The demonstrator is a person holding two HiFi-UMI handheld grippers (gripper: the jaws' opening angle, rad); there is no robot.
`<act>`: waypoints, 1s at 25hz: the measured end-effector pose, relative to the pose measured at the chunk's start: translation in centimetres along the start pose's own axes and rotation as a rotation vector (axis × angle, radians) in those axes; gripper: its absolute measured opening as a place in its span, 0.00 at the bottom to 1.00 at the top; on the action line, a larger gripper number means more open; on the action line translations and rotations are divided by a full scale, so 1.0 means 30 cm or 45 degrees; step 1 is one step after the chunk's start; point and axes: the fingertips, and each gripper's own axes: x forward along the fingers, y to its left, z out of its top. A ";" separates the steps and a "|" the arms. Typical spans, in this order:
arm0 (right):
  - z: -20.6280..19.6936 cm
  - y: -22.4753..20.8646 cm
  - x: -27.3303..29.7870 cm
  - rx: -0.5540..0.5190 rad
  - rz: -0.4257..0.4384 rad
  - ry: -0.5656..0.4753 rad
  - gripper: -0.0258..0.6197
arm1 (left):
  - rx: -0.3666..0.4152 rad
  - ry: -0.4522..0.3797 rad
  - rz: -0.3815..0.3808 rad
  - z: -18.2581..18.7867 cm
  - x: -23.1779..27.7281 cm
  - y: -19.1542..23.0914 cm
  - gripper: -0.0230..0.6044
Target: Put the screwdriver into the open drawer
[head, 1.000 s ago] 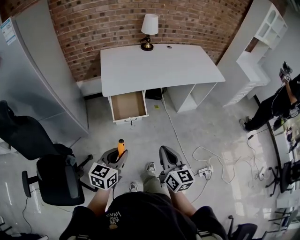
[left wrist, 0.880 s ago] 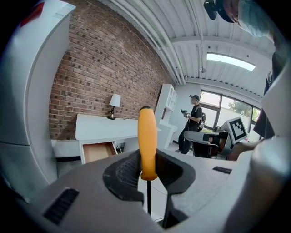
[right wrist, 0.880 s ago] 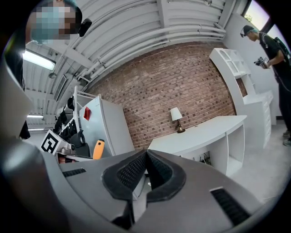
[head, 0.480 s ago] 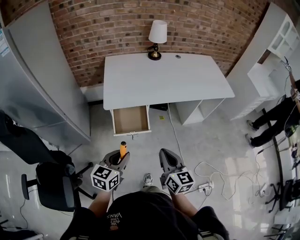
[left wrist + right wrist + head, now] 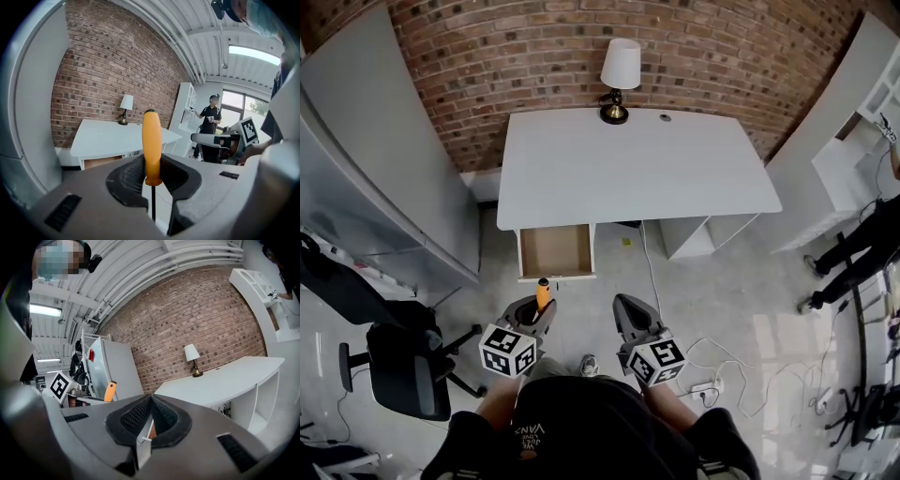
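An orange-handled screwdriver (image 5: pixel 543 293) (image 5: pixel 152 145) stands upright between the jaws of my left gripper (image 5: pixel 536 310) (image 5: pixel 151 173), which is shut on its handle; the thin black shaft hangs below. The open drawer (image 5: pixel 555 251) juts from the left side of the white desk (image 5: pixel 633 164), just ahead of the left gripper. Its wooden inside looks bare. My right gripper (image 5: pixel 628 314) (image 5: pixel 151 414) floats level with the left, jaws pressed together and holding nothing. In the right gripper view the orange handle (image 5: pixel 109 391) shows at the left.
A table lamp (image 5: pixel 619 79) stands at the desk's back edge against the brick wall. A black office chair (image 5: pixel 403 361) sits at my left, a grey cabinet (image 5: pixel 375 159) beyond it. Cables (image 5: pixel 741 366) lie on the floor at right. A person (image 5: pixel 862 244) stands at far right.
I have stepped closer to the desk: the drawer and desk have slid nearer the grippers. Both grippers keep their pose, the screwdriver still held in the left.
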 end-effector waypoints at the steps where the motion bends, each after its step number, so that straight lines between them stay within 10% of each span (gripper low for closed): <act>1: 0.000 -0.021 0.010 0.005 -0.001 0.002 0.03 | 0.001 0.006 0.002 0.002 0.020 0.004 0.16; 25: -0.011 -0.263 0.259 0.158 -0.425 -0.044 0.03 | 0.123 0.278 -0.378 0.023 0.542 0.288 0.16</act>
